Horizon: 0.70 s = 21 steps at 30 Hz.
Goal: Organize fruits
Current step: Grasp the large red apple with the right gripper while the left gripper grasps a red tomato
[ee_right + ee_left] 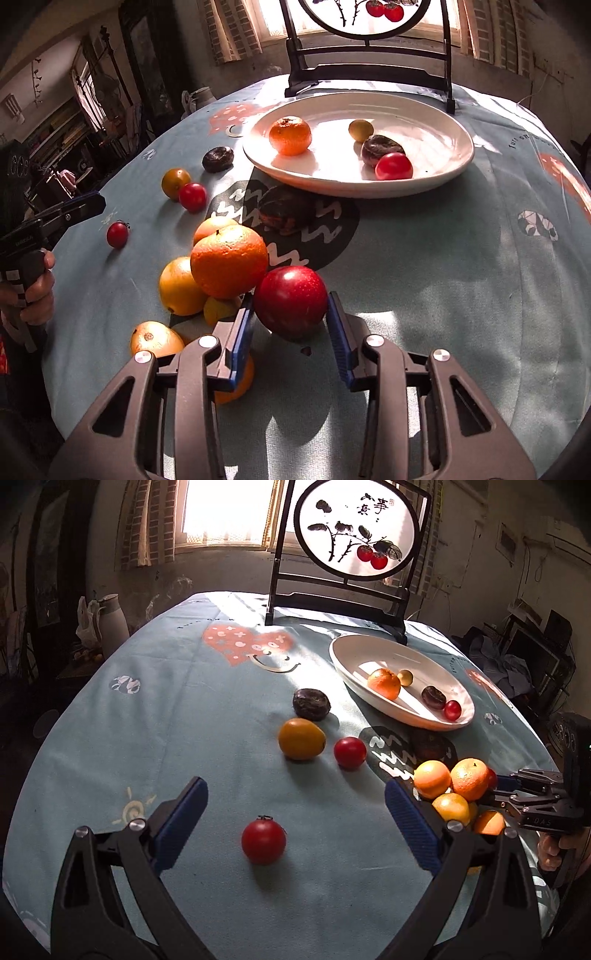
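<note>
Screen (356, 531): standing behind the plate (343, 661), bearing unreadable brushed characters.
Left gripper (295, 812): gaping wide, holding nothing (tomato (263, 842) lying between its fingers).
Right gripper (290, 325): pads bracketing the red apple (290, 299) beside the oranges (229, 260); whether they are clamping it, I cannot tell.

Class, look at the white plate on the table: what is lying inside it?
The white plate holds an orange mandarin, a small yellowish fruit, a dark wrinkled fruit and a red tomato. The tomato partly covers the dark fruit.
</note>
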Tool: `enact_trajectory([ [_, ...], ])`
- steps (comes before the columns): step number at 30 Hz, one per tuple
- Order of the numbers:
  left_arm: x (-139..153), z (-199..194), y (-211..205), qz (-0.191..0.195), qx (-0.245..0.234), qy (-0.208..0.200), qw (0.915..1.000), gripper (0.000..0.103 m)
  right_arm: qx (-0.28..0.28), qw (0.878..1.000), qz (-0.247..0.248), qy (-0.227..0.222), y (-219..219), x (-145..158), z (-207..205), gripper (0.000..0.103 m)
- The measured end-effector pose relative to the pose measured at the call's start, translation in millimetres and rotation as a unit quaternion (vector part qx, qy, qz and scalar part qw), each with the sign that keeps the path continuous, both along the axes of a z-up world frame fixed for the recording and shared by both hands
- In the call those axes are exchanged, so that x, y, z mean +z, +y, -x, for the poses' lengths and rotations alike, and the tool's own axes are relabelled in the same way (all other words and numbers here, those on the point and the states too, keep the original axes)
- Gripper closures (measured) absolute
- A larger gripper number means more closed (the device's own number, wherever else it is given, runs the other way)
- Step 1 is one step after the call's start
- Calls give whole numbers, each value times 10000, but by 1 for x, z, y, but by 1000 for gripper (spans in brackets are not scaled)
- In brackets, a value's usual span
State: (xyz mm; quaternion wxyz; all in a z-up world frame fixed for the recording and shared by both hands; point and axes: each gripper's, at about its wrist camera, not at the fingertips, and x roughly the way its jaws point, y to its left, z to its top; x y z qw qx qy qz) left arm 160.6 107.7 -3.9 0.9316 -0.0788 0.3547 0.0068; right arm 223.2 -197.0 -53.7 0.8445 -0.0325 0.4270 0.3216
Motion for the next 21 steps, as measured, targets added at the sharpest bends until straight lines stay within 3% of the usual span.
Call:
enact_trajectory([
  [5, -15, 5, 7, -278, -37, 307, 9991, 9, -434, 9985, -320, 20, -19, 7, -4, 64],
  [9, -22, 6, 16, 148, -205, 462, 9986, 17, -569, 9976, -387, 50, -25, 7, -5, 64],
  [11, -25, 2, 16, 215, -237, 581, 9978, 25, -611, 9972, -428, 37, -26, 9, -7, 64],
  [13, -29, -1, 13, 243, -344, 699, 9967, 41, -635, 9970, -452, 32, -27, 9, -7, 64],
  [21, -38, -9, 7, 230, -450, 989, 9938, 51, -640, 9967, -489, 21, -28, 9, -6, 64],
])
